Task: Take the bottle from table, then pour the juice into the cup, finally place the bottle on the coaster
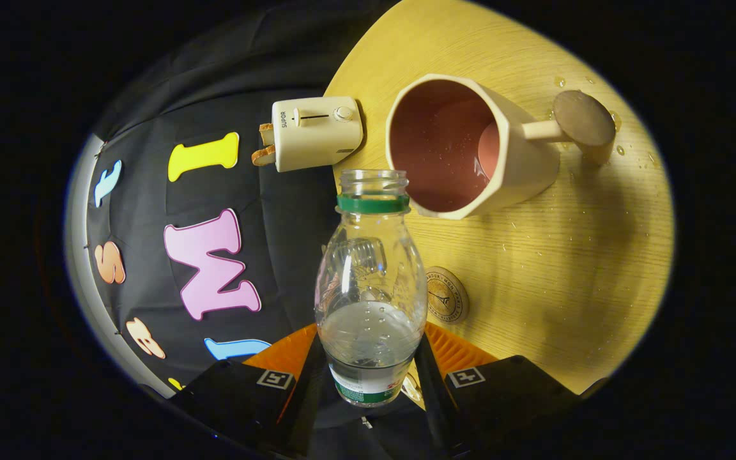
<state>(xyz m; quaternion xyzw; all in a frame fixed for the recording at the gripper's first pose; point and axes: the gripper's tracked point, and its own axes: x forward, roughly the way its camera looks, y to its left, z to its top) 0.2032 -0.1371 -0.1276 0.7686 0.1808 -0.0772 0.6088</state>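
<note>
My gripper (370, 358) is shut on a clear plastic bottle (370, 281), both fingers pressing its lower body. The bottle has a green neck ring, no cap, and a little clear liquid at its base. The whole view is tilted, so bottle and table lean relative to each other. Just beyond the bottle's open mouth is the cream cup (464, 144) with a reddish inside; liquid shows at its bottom. The mouth sits beside the cup's rim, and no stream is visible. A round wooden coaster (448, 295) lies on the table right beside the bottle's body, partly hidden by it.
A cream toaster (314, 131) with bread in its slot stands at the edge of the light wooden table (572, 255), beyond the bottle. A round wooden disc (585, 121) lies past the cup's handle. Water droplets dot the table around the cup.
</note>
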